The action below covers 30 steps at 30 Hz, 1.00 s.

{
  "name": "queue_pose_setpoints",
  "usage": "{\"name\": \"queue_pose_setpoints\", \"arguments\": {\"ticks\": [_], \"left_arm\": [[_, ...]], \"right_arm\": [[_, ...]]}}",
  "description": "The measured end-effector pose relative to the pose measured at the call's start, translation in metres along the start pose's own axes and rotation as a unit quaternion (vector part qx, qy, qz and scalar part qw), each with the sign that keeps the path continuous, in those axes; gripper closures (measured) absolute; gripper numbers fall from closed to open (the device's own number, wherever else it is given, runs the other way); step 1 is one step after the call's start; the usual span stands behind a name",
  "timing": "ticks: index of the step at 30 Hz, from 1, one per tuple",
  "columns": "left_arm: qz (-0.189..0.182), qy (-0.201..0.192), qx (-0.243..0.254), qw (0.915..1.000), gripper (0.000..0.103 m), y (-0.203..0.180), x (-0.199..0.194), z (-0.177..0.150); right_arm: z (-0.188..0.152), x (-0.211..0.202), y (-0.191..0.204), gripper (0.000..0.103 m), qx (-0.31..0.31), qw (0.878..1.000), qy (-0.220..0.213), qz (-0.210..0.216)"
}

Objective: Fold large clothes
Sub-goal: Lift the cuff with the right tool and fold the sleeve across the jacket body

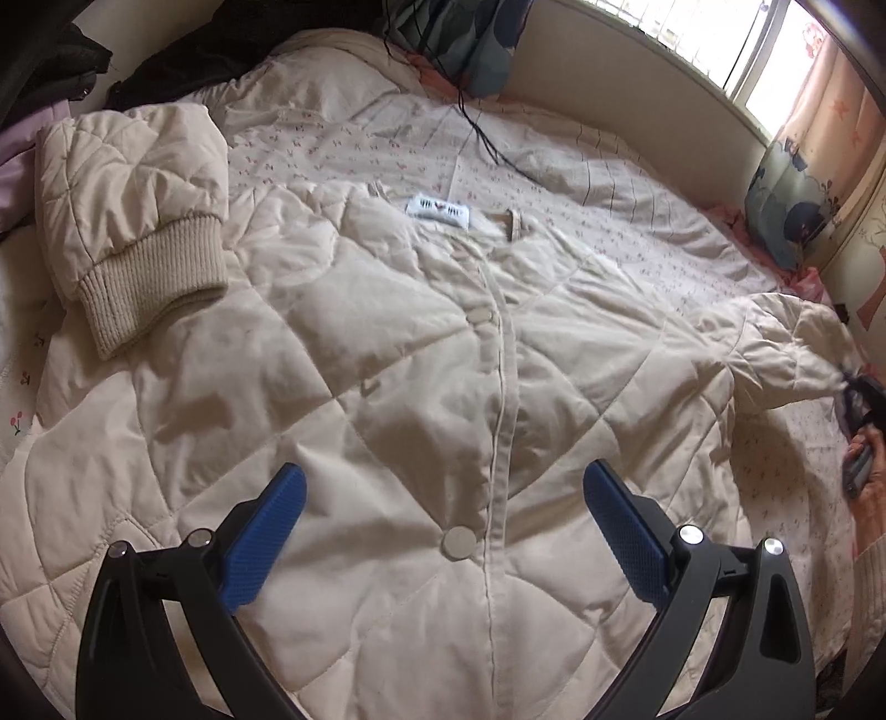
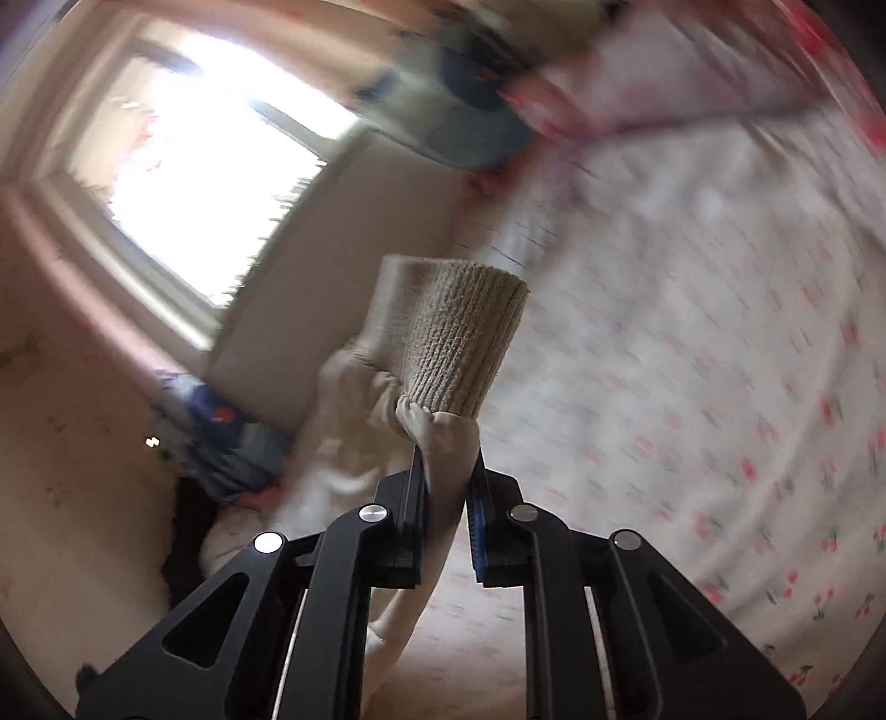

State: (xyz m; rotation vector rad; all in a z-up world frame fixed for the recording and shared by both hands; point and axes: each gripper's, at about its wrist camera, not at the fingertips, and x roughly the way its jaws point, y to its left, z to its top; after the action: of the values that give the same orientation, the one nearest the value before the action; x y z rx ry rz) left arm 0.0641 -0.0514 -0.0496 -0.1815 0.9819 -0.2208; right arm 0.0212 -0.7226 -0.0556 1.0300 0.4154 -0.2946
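Observation:
A cream quilted jacket (image 1: 421,365) lies front up and buttoned on the bed, collar away from me. Its left sleeve (image 1: 127,221) is folded over the shoulder, ribbed cuff pointing toward me. My left gripper (image 1: 443,498) hovers open and empty above the lower front, near a round button (image 1: 458,543). My right gripper (image 2: 447,471) is shut on the right sleeve (image 2: 443,437) just behind its ribbed cuff (image 2: 465,338) and holds it in the air. It also shows in the left wrist view (image 1: 855,399) at the far right, at the end of the stretched sleeve (image 1: 786,354).
The bed sheet (image 1: 609,188) has a small cherry print. A dark cable (image 1: 487,138) trails across it from the headboard side. Dark and lilac clothes (image 1: 50,72) pile at the left. A patterned cushion (image 1: 786,210) and a window (image 1: 709,44) stand at the right.

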Motion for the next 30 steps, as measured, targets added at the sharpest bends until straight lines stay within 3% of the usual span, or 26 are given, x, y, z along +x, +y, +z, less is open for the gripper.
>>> {"name": "queue_pose_setpoints", "arguments": {"ticks": [2, 3, 4, 6, 8, 10, 11, 16, 20, 30], "left_arm": [[-0.004, 0.008, -0.003, 1.0000, 0.007, 0.002, 0.001, 0.000], [-0.005, 0.008, -0.001, 1.0000, 0.007, 0.004, -0.001, -0.001], [-0.003, 0.006, 0.002, 1.0000, 0.007, 0.006, -0.003, -0.002], [0.003, 0.001, 0.009, 1.0000, 0.007, 0.008, -0.007, -0.001], [0.004, 0.000, 0.002, 1.0000, 0.007, 0.015, -0.010, -0.001], [0.000, 0.000, -0.010, 1.0000, 0.007, 0.021, -0.013, 0.000], [0.000, -0.002, -0.015, 0.9999, 0.007, 0.024, -0.016, 0.001], [0.010, -0.018, -0.013, 0.9997, 0.007, 0.033, -0.030, 0.002], [0.029, -0.008, -0.007, 0.9995, 0.007, 0.041, -0.031, 0.001], [0.080, -0.041, 0.042, 0.9951, 0.007, 0.047, -0.053, -0.001]], "right_arm": [[-0.023, 0.030, -0.055, 0.085, 0.094, 0.994, 0.059, -0.023], [-0.028, 0.033, -0.069, 0.084, 0.114, 0.992, 0.059, -0.005], [-0.028, 0.030, -0.070, 0.084, 0.104, 0.993, 0.048, 0.012], [-0.023, 0.033, -0.064, 0.058, 0.090, 0.994, 0.057, 0.036], [-0.016, 0.033, -0.054, 0.050, 0.076, 0.994, 0.061, 0.049], [-0.013, 0.026, -0.044, 0.069, 0.066, 0.996, 0.046, 0.050], [-0.011, 0.018, -0.039, 0.092, 0.065, 0.996, 0.029, 0.053], [-0.012, -0.008, 0.019, 0.094, 0.027, 0.997, -0.013, 0.071], [-0.013, -0.025, 0.055, 0.095, 0.018, 0.995, -0.035, 0.090], [-0.038, -0.063, 0.203, 0.095, -0.075, 0.977, -0.044, 0.193]]}}
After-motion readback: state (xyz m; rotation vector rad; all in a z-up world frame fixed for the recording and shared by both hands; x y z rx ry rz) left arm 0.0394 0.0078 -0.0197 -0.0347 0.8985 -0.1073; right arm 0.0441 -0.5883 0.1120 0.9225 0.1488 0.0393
